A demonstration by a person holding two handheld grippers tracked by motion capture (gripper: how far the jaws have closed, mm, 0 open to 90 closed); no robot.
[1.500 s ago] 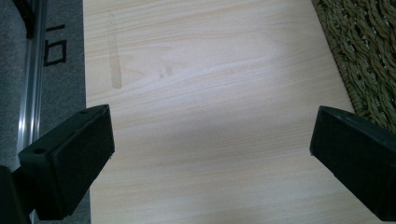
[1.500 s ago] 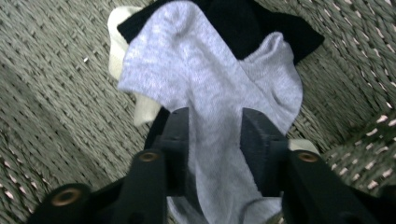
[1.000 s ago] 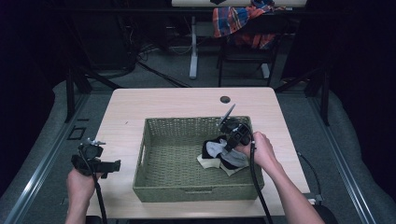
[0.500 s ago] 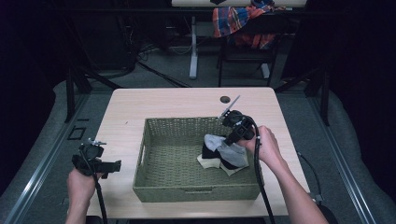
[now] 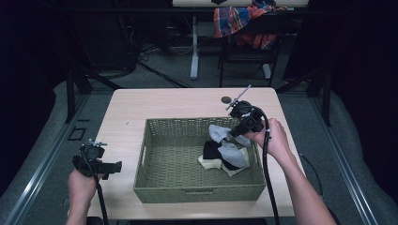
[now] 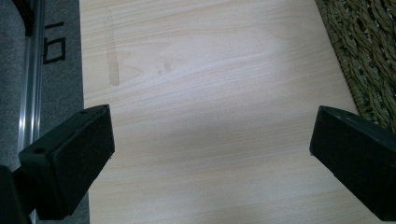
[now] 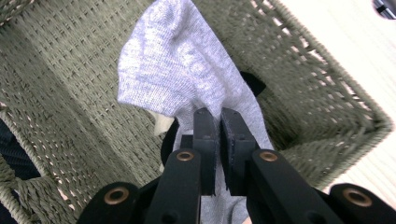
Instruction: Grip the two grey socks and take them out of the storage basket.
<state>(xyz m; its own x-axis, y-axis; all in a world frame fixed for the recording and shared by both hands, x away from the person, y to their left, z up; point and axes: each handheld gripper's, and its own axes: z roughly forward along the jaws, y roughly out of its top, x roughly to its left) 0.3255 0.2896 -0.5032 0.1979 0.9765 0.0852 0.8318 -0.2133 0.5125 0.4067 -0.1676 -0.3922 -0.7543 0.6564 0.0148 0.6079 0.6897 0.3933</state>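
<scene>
- The grey sock (image 7: 187, 70) hung pinched in the right gripper's (image 7: 217, 128) jaws, lifted just above the pile of socks (image 5: 224, 157) in the basket (image 5: 197, 192).
- The sorting looked barely begun.
- The left gripper (image 6: 210, 158), jaws spread, waited over bare counter (image 6: 210, 70).

hand-held gripper (image 7: 215, 122) pinching grey sock (image 7: 187, 70), wicker basket (image 7: 322, 98)
</scene>
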